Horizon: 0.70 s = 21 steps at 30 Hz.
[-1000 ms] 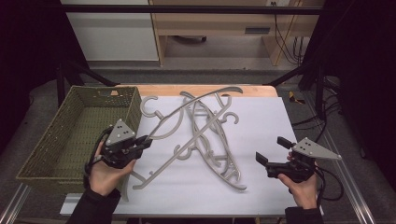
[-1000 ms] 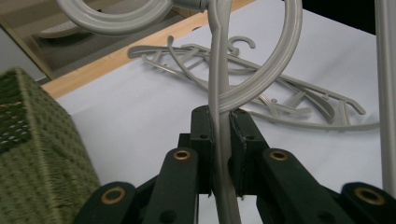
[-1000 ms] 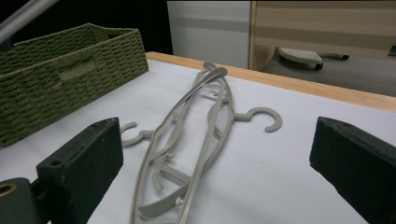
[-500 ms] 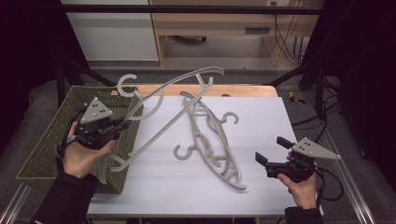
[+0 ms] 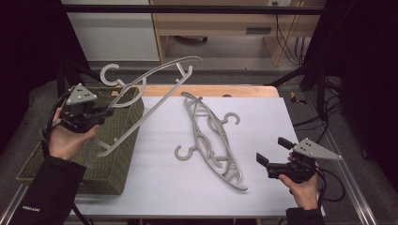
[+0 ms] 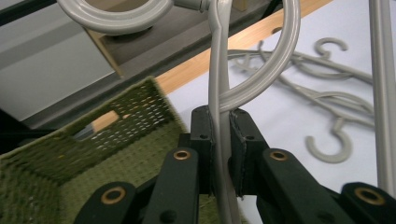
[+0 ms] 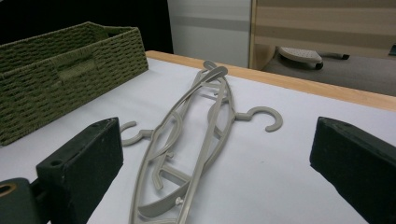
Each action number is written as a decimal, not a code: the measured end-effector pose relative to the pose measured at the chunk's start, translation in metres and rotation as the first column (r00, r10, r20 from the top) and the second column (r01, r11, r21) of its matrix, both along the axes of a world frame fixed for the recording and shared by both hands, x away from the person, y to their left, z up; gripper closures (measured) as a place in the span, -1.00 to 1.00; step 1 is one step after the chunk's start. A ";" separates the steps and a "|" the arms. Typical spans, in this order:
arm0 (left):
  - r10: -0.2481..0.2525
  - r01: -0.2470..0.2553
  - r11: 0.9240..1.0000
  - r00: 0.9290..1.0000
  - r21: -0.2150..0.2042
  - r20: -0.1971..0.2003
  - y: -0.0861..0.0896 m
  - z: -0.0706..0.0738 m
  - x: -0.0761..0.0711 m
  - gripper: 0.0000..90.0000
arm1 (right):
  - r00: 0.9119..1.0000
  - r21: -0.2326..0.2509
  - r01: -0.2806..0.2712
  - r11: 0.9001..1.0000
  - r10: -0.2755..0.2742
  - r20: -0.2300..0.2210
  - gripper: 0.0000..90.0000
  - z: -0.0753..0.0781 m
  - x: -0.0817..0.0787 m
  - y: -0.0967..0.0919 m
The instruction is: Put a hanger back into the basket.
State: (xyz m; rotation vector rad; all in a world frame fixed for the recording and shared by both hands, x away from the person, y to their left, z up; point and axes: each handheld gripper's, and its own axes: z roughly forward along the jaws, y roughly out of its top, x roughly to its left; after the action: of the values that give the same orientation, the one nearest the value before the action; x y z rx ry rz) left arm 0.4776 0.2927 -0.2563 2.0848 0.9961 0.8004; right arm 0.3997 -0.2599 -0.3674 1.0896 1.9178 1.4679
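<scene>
Clamping a grey hanger (image 5: 150, 89) between its jaws, the left gripper (image 5: 101, 115) holds it in the air above the basket (image 5: 123, 154) at the left edge of the table (image 5: 155, 187). In the left gripper view the pads press on the thin bar of the hanger (image 6: 219, 135). The hook of this hanger points to the far left, and its long arm reaches toward the far edge. The right gripper (image 5: 270, 153) rests near the front right corner with jaws wide apart and nothing between them. Two more hangers (image 5: 211, 136) lie together in the middle of the table.
</scene>
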 end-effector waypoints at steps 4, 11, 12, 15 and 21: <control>0.029 -0.029 0.999 0.999 0.022 0.018 0.013 -0.002 0.007 0.80 | 1.000 -0.001 -0.001 1.000 0.001 -0.002 -0.93 0.000 0.000 0.000; 0.093 -0.093 0.995 0.996 0.030 0.006 0.039 -0.015 0.013 0.80 | 1.000 -0.001 0.000 1.000 0.000 -0.002 -0.93 0.000 0.000 0.001; 0.102 -0.102 0.994 0.995 0.030 0.006 0.043 -0.018 0.013 0.80 | 1.000 0.001 0.000 1.000 0.000 -0.002 -0.93 -0.001 0.001 0.002; 0.124 -0.124 0.992 0.992 0.029 -0.006 0.053 -0.025 0.015 0.80 | 1.000 0.001 -0.001 1.000 0.001 -0.005 -0.93 -0.001 0.001 0.002; 0.152 -0.151 0.987 0.988 0.053 -0.017 0.067 -0.035 0.014 0.80 | 1.000 -0.001 0.001 1.000 -0.001 -0.006 -0.93 -0.001 0.001 0.002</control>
State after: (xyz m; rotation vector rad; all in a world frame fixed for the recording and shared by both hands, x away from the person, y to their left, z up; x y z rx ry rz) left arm 0.4920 0.3600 -0.2909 2.0834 1.1674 0.8907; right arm 0.4008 -0.2582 -0.3687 1.0951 1.9216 1.4642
